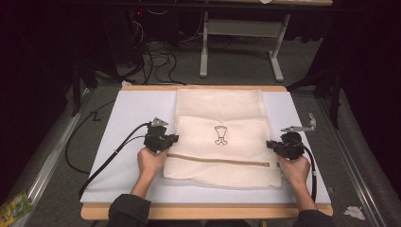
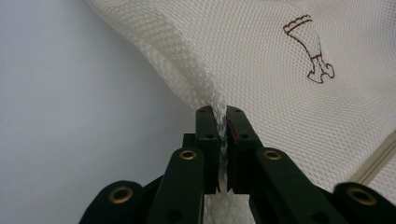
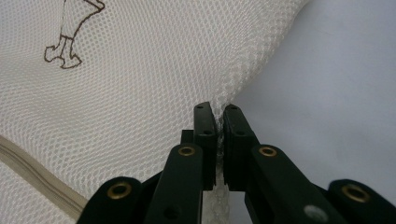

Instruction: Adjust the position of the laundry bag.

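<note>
A cream mesh laundry bag (image 1: 220, 137) with a small brown printed figure (image 1: 221, 135) and a beige zipper (image 1: 217, 160) lies folded on the white board (image 1: 127, 113). My left gripper (image 1: 174, 138) is shut on the bag's left edge; in the left gripper view the mesh (image 2: 261, 70) is pinched between the black jaws of the left gripper (image 2: 222, 114). On the bag's right edge my right gripper (image 1: 270, 144) is shut too, and in the right gripper view a fold of the mesh (image 3: 154, 84) sits between the jaws of the right gripper (image 3: 218, 112).
The white board rests on a wooden table (image 1: 208, 212). Black cables (image 1: 111, 156) trail from the left gripper across the board. Beyond the table's far edge stand a metal frame (image 1: 241, 42) and floor cables. Scraps of paper (image 1: 354, 212) lie on the floor at right.
</note>
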The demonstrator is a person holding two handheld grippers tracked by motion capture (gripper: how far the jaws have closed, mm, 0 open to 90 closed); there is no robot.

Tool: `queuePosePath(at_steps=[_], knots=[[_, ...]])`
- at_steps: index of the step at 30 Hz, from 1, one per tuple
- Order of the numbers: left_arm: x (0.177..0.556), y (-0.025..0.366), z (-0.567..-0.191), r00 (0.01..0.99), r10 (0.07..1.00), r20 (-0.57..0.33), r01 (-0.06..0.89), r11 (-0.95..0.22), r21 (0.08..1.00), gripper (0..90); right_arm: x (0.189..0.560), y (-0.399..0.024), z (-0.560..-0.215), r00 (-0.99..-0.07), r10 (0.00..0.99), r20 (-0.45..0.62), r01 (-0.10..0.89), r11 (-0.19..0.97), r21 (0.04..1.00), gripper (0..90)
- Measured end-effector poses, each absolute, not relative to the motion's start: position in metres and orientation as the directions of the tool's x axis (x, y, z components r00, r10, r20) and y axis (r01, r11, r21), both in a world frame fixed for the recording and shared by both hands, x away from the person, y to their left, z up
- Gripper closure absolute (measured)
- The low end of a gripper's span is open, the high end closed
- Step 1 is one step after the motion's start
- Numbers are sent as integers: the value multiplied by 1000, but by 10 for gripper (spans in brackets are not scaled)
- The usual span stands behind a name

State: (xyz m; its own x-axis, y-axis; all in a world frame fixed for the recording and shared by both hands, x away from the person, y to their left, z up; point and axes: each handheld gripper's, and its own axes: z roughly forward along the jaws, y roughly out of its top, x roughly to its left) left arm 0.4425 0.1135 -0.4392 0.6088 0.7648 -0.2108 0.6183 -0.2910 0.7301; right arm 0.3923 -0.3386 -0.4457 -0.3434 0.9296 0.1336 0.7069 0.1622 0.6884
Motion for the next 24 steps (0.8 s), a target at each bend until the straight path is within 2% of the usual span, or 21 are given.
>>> queuePosePath(at_steps=[24], knots=[[430, 162, -442, 553, 810, -197, 625, -247, 740, 851, 401, -296, -448, -419, 896, 144, 679, 205, 705, 869]])
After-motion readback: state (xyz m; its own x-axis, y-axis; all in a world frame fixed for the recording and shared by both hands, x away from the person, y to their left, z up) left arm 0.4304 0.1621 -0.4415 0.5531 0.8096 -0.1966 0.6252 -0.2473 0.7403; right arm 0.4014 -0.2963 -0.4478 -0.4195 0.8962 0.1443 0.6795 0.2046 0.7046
